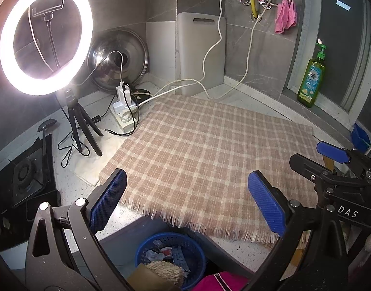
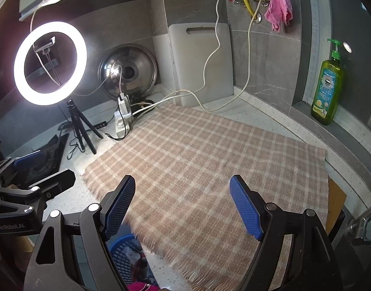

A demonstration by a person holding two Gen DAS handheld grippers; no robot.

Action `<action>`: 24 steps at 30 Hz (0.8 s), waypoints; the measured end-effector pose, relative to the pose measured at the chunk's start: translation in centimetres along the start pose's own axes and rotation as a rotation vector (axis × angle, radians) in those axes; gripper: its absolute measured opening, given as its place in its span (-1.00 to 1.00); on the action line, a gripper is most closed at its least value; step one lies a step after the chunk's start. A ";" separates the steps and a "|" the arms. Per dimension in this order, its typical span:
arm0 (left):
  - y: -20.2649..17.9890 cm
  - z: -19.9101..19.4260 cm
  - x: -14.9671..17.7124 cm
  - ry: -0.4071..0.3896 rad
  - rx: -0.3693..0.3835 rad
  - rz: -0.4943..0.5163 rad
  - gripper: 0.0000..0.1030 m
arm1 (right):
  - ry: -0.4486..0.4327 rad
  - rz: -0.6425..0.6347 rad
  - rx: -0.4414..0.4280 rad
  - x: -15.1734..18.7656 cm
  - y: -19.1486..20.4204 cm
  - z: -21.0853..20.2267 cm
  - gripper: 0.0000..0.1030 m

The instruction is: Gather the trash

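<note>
A blue mesh basket point(image 1: 171, 254) stands below the counter's front edge and holds several scraps of trash point(image 1: 166, 253); it also shows in the right wrist view point(image 2: 126, 252). A checked beige cloth point(image 1: 202, 160) covers the counter, with nothing lying on it. My left gripper point(image 1: 188, 200) is open and empty above the cloth's near fringe and the basket. My right gripper point(image 2: 183, 207) is open and empty over the cloth point(image 2: 209, 165). The right gripper also shows at the right of the left wrist view point(image 1: 335, 165), and the left gripper at the left of the right wrist view point(image 2: 37, 179).
A lit ring light point(image 1: 46, 37) on a tripod stands at the back left beside a power strip point(image 1: 125, 114) with cables. A pot lid point(image 1: 117, 59) and a cutting board point(image 1: 201, 53) lean on the wall. A green soap bottle point(image 1: 311, 80) stands on the right ledge. A gas stove point(image 1: 23, 177) is at the left.
</note>
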State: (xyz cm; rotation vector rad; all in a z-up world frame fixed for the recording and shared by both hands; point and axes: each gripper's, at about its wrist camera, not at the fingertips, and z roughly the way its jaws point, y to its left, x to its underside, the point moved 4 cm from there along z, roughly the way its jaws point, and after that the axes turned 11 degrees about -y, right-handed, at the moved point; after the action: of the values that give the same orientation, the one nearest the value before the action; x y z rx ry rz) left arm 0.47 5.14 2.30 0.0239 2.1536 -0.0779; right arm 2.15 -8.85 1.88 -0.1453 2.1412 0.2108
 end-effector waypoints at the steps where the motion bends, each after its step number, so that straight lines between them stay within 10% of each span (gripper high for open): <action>1: 0.0 0.0 0.0 0.001 0.001 -0.001 0.98 | 0.000 -0.001 0.000 0.0 0.0 0.1 0.55; 24: -0.3 0.9 -0.4 0.020 -0.018 0.028 0.98 | 0.006 0.044 -0.004 0.2 -0.7 0.9 0.56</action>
State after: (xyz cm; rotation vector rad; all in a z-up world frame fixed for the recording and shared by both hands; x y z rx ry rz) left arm 1.47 4.81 2.14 0.0444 2.1730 -0.0426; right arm 2.94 -9.30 1.17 -0.1015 2.1511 0.2410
